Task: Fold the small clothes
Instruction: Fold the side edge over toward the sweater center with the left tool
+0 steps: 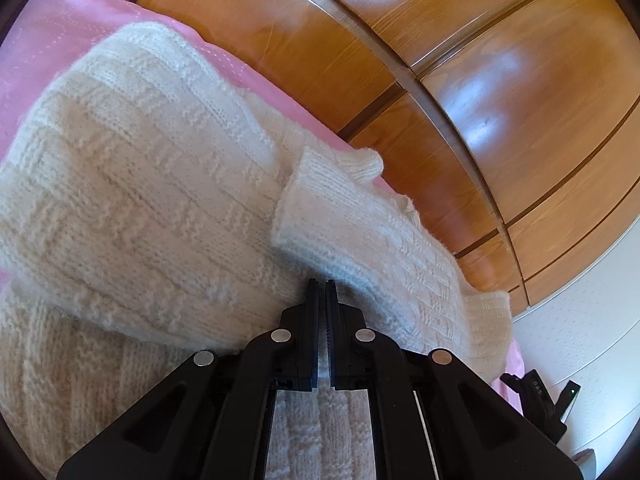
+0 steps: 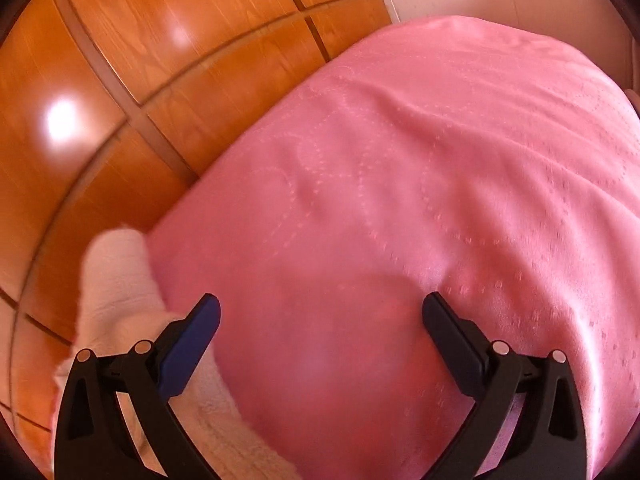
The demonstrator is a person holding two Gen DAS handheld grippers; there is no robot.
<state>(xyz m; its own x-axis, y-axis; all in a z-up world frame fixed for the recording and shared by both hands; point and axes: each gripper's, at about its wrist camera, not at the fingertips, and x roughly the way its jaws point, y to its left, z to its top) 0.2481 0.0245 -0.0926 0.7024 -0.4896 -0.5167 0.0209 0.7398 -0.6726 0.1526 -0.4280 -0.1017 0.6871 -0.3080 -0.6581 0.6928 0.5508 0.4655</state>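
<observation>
A cream knitted sweater [image 1: 132, 184] lies partly folded on a pink bedspread [image 1: 52, 40]. One ribbed sleeve [image 1: 360, 224] lies across its body. My left gripper [image 1: 322, 286] sits low over the sweater with its jaws closed together; no fabric shows between the tips, which point at the fold under the sleeve cuff. My right gripper [image 2: 320, 308] is open and empty above the pink bedspread [image 2: 420, 200]. An edge of the sweater [image 2: 116, 292] shows at the lower left of the right wrist view, beside the left finger [image 2: 192, 340].
A glossy wooden wardrobe [image 1: 440, 60] with panelled doors stands close along the bed's far edge, and also shows in the right wrist view [image 2: 140, 60]. A white wall [image 1: 580, 320] is at the right. A black device [image 1: 536, 400] shows at the lower right of the left wrist view.
</observation>
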